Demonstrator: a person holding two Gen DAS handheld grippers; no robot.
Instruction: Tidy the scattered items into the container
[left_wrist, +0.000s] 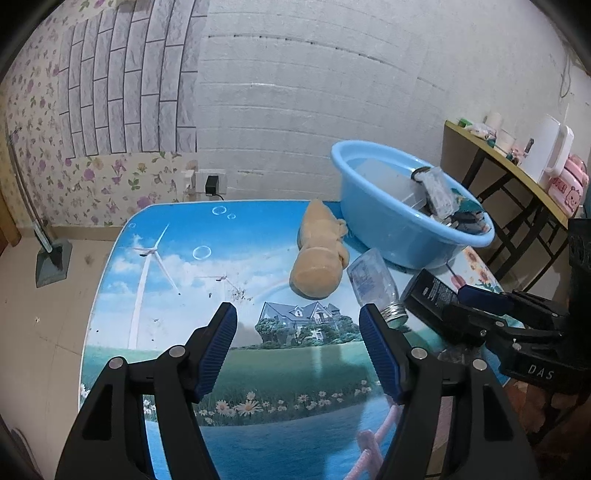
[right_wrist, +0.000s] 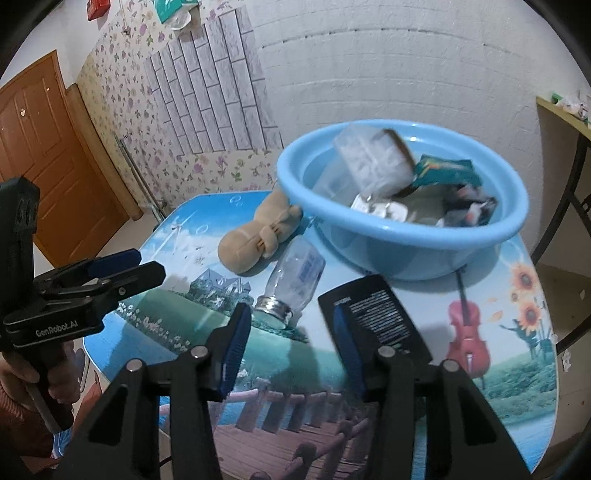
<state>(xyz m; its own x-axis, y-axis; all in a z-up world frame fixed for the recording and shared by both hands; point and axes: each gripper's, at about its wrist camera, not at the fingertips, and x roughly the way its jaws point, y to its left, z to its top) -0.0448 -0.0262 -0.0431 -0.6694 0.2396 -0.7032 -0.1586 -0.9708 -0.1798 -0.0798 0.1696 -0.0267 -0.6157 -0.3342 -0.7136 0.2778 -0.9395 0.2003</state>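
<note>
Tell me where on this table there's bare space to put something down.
The table is bare over the windmill print, left of the plush toy, and over the house and meadow print ahead of the left gripper. It's crowded beside the blue basin, where the clear bottle and black box lie close together.

plush toy (right_wrist: 258, 230) left of basin (right_wrist: 402, 254), bottle (right_wrist: 295, 280) before

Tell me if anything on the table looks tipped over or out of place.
The clear bottle lies on its side beside the blue basin instead of upright. The tan plush toy and black box are also outside it.
</note>
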